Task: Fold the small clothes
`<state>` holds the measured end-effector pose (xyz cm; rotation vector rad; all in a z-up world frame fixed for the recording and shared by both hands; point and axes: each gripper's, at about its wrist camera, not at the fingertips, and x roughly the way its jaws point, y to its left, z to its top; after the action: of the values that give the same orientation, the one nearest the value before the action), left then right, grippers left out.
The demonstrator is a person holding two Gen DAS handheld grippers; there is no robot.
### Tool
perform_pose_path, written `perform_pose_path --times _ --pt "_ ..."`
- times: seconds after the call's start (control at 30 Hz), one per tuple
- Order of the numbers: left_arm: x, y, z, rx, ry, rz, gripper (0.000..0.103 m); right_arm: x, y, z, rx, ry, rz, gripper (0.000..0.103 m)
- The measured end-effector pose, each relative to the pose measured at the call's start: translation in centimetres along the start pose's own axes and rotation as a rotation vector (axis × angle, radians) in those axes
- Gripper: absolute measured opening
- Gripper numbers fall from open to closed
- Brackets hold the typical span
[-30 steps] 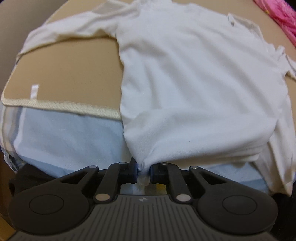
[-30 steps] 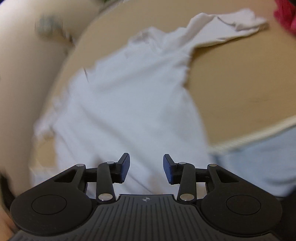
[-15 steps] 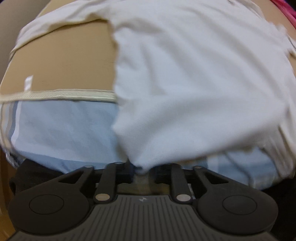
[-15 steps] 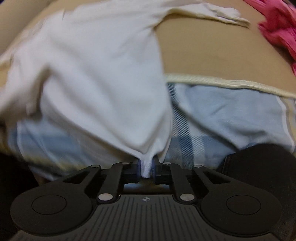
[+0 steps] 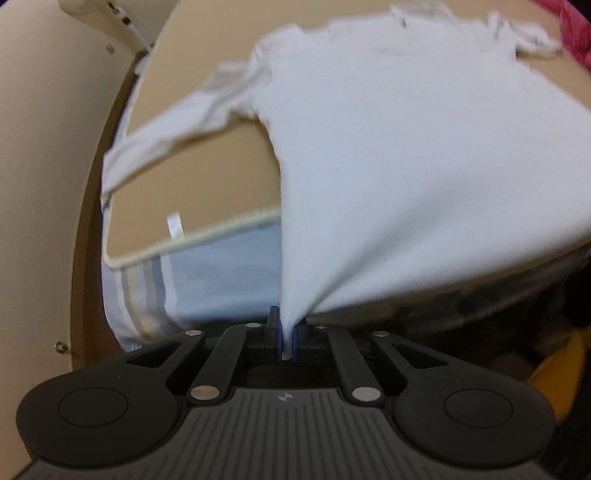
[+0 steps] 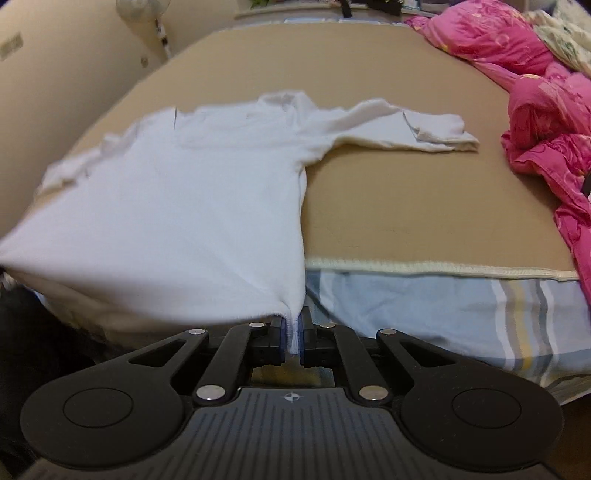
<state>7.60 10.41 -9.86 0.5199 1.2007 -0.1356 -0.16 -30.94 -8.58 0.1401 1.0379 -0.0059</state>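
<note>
A white long-sleeved shirt (image 5: 406, 155) lies spread on a tan mat (image 5: 192, 173), neck end far from me, sleeves out to both sides. My left gripper (image 5: 287, 338) is shut on the shirt's bottom left hem corner. My right gripper (image 6: 294, 339) is shut on the bottom right hem corner of the shirt (image 6: 192, 206). The hem is lifted off the bed's front edge and stretched taut between the two grippers. The right sleeve (image 6: 406, 133) lies flat on the mat (image 6: 424, 203).
A light blue striped sheet (image 6: 443, 317) hangs over the bed's front edge below the mat's cream border. A pink quilt (image 6: 535, 110) is heaped at the right. A beige wall and a fan (image 6: 142, 7) stand at the far left.
My right gripper closed on the right hem corner. Both grippers pulled the hem back toward me and lifted it, so the shirt now stretches taut over the bed edge.
</note>
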Motion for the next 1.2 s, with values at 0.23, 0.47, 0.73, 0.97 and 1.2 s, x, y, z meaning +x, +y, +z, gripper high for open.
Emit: perform_pose_path --times 0.23,0.47,0.73,0.97,1.2 --pt "4.0 -2.2 -3.2 0.048 0.096 0.037 0.005 3.4 0.5 -2.3 -0.018 0.106 -0.012 0.005" --pt "4.7 -2.1 -3.1 0.044 0.106 0.028 0.005 4.6 0.8 -2.7 -0.071 0.163 -0.037 0.005" --pt "1.4 3.5 -4.2 -0.131 -0.056 -0.121 0.076 3.1 0.1 -2.9 0.018 0.242 0.047 0.026" --pt "3.8 16.2 1.8 -0.698 -0.22 -0.001 0.099 1.9 1.8 3.7 0.069 0.088 0.041 0.045" --pt "14.3 26.6 10.9 -1.027 -0.158 -0.068 0.099 4.3 5.0 8.1 0.118 0.08 0.033 0.045"
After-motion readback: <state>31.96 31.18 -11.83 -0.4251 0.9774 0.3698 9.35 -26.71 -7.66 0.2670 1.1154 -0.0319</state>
